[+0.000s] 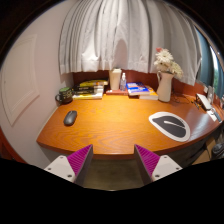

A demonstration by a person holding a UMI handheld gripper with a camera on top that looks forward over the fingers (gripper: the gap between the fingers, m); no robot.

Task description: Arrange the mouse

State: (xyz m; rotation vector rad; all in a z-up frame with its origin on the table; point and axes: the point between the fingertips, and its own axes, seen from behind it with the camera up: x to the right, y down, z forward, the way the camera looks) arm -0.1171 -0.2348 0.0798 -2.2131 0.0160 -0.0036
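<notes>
Gripper view is showing the gripper hanging before the desk with fingers apart and holding nothing, since the mouse is sitting well apart from the mouse pad, probably its destination.

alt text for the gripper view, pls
A black mouse lies on a wooden desk, far from the grey mouse pad on the opposite side. The open gripper hovers short of the desk edge, holding nothing; books and a flower vase line the back.
</notes>
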